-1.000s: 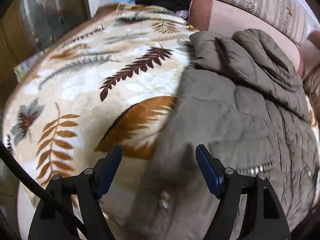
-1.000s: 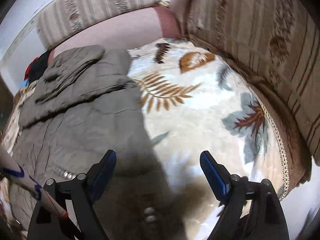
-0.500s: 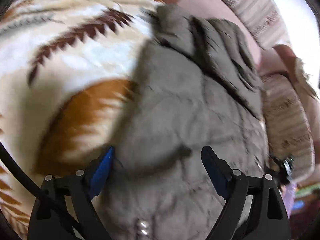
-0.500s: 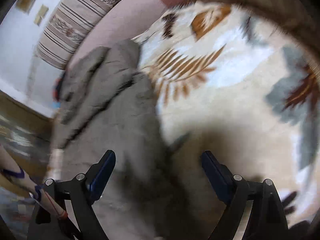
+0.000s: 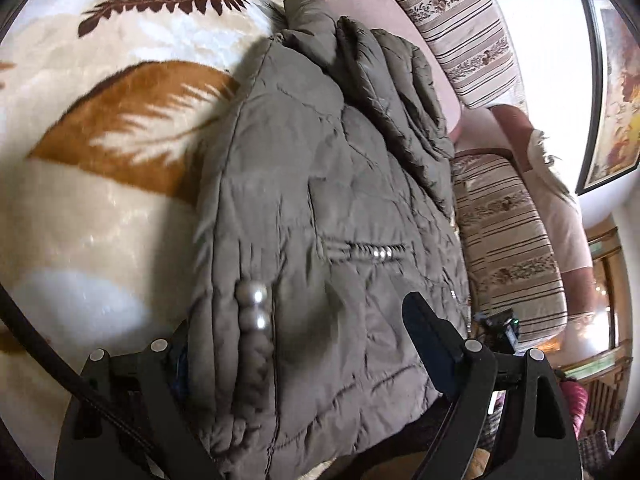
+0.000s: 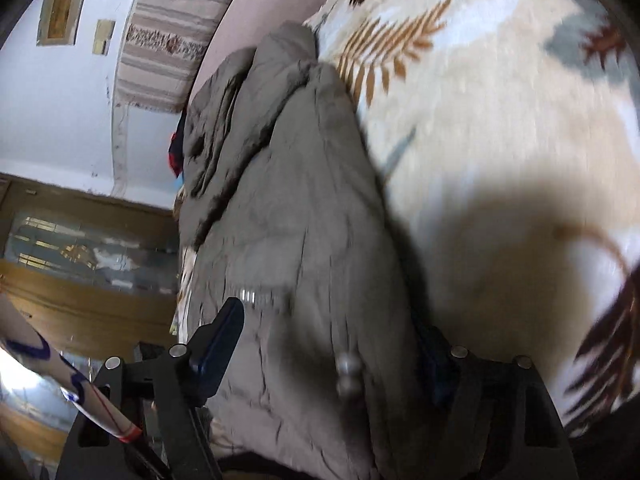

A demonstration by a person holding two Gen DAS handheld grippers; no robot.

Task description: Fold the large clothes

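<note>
Jacket (image 5: 320, 208) hem is straddled at both near corners on the blanket (image 5: 100, 184), one finger under and one over, by the left gripper (image 5: 296, 344) and the closing right gripper (image 6: 328, 344), neither yet clamped, apparently for folding toward the collar.

A soft blanket (image 5: 100, 184) with brown leaves covers the seat. Striped cushions (image 5: 508, 248) stand behind it. A picture (image 5: 612, 92) in a dark frame hangs on the white wall (image 6: 52, 112). A wooden cabinet (image 6: 88, 264) stands below that wall.
</note>
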